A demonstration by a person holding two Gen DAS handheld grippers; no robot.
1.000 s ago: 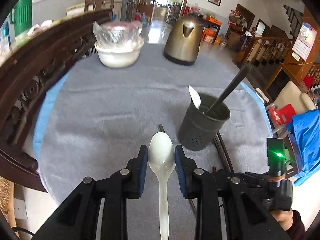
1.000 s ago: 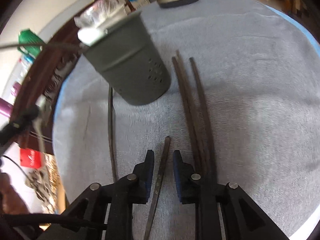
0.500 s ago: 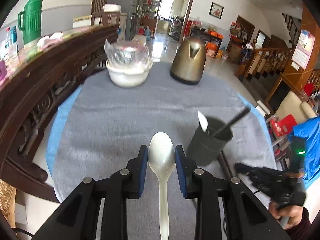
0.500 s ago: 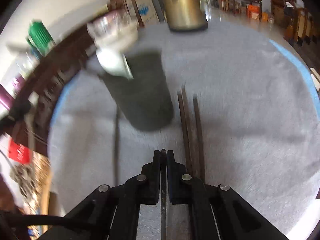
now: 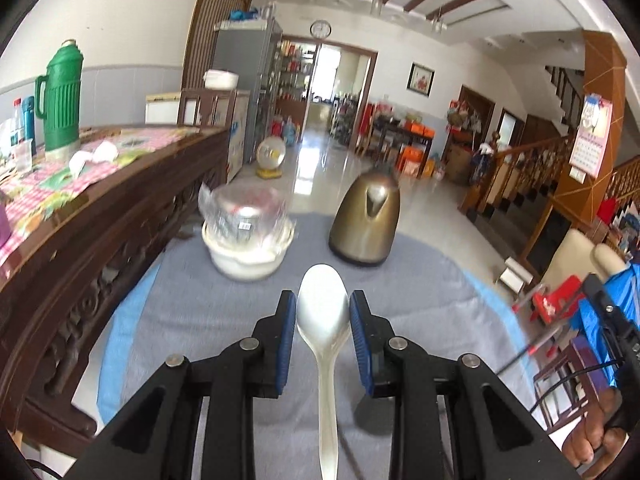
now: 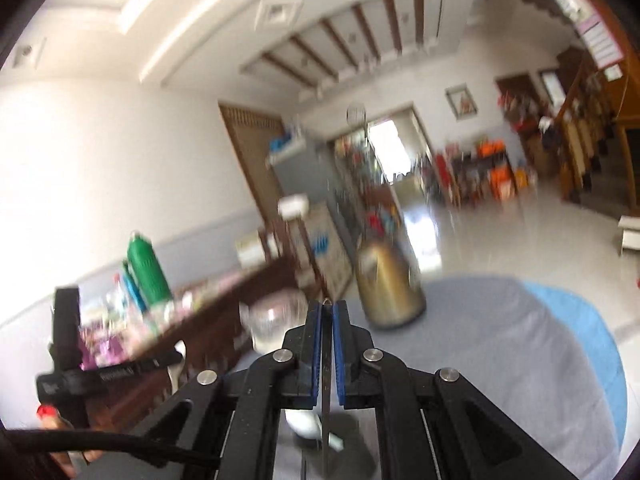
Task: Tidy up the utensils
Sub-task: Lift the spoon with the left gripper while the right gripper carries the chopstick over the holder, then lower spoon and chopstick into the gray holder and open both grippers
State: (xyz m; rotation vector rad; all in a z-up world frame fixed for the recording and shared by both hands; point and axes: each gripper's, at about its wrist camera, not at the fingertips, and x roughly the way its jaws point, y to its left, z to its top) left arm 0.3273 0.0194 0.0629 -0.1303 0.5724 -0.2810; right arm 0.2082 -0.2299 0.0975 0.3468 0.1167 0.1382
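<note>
Both grippers have lifted off the bench, the right gripper (image 6: pixel 327 354) now with jaws pinching a thin dark chopstick (image 6: pixel 327 408) and the left gripper (image 5: pixel 322 330) clamping the white spoon (image 5: pixel 323 316), so both seem bound for the holder

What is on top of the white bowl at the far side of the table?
A crumpled clear plastic bag with something metallic inside sits on the round white ceramic bowl. The bowl's interior is covered, so its contents cannot be seen.
</note>
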